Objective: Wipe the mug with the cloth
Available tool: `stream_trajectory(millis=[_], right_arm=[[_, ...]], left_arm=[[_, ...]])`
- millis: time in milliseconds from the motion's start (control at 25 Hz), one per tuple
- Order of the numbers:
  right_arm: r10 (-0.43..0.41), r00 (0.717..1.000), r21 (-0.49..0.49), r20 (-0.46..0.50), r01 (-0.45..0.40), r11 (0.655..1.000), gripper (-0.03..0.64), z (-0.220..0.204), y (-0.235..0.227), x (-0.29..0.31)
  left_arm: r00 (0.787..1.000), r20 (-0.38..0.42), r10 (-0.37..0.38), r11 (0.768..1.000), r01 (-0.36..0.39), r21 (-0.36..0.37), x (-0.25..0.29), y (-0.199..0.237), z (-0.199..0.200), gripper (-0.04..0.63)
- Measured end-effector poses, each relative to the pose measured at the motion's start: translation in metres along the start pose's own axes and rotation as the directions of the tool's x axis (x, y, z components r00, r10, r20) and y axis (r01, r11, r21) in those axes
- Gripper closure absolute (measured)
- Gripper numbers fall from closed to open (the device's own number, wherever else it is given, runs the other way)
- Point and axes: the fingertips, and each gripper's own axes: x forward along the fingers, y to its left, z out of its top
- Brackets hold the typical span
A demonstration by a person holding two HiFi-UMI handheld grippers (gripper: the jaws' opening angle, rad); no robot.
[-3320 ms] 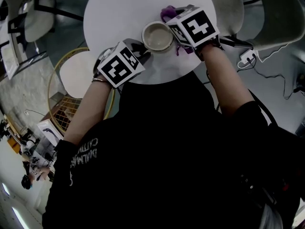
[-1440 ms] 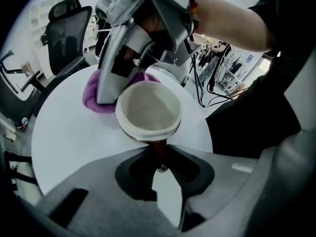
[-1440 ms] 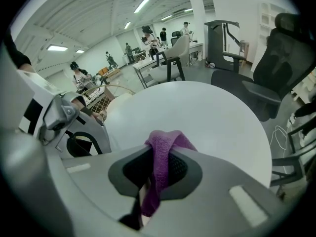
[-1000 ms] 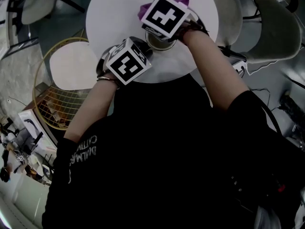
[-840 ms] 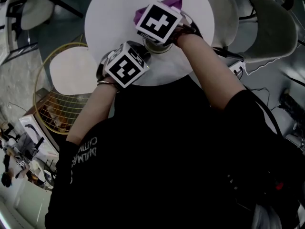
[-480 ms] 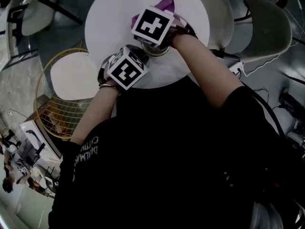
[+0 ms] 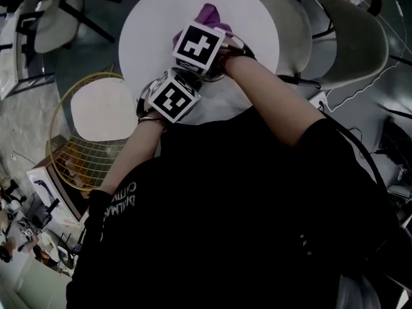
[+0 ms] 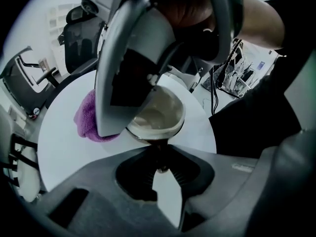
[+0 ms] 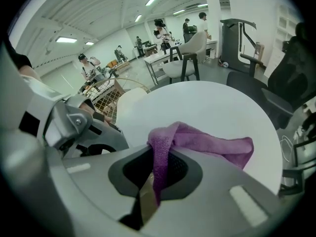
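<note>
On the round white table (image 7: 151, 24) stands a dark mug with a cream inside (image 8: 160, 113). My left gripper (image 8: 159, 154) is shut on the mug's handle at its near side. In the head view the left gripper (image 7: 172, 97) sits just below the right gripper (image 7: 199, 47), which covers the mug. The right gripper (image 9: 157, 174) is shut on a purple cloth (image 9: 217, 147). The cloth's free end trails on the table past the mug (image 7: 207, 11). In the left gripper view the cloth (image 8: 88, 118) shows left of the mug, behind the right gripper's body.
A wire-frame side table with a white top (image 7: 103, 111) stands left of the person. Pale chairs (image 7: 351, 34) are at the table's right, with a power strip and cables (image 7: 320, 98) on the floor. People stand far off by desks (image 9: 163, 33).
From the earliest frame the right gripper has carried the cloth from the mug's right side to over its mouth. In the last second it slid slightly left. The left gripper stays put.
</note>
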Motion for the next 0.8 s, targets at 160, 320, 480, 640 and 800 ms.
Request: stream_trajectory(millis=[160, 320, 480, 640, 800], right_arm=[[0.023, 1.0, 0.03, 0.004, -0.023, 0.999, 0.586, -0.003, 0.004, -0.003], [0.058, 0.998, 0.059, 0.007, -0.058, 0.997, 0.586, -0.005, 0.01, -0.005], [0.106, 0.994, 0.093, 0.02, -0.107, 0.99, 0.586, -0.002, 0.019, -0.008], [0.127, 0.992, 0.076, 0.015, -0.128, 0.989, 0.586, -0.004, 0.027, -0.009], [0.126, 0.992, 0.038, -0.003, -0.125, 0.991, 0.586, -0.006, 0.035, -0.008]], left_arm=[[1.0, 0.0, 0.006, 1.0, -0.006, -0.012, 0.0, -0.002, 0.001, 0.535], [0.999, 0.02, 0.027, 0.999, -0.027, -0.023, -0.001, -0.001, 0.001, 0.535], [0.998, 0.04, 0.042, 0.999, -0.041, -0.021, -0.005, -0.002, 0.001, 0.535], [0.997, 0.049, 0.051, 0.998, -0.05, -0.023, -0.005, -0.004, -0.001, 0.534], [0.996, 0.055, 0.065, 0.998, -0.063, -0.029, -0.005, -0.004, -0.002, 0.534]])
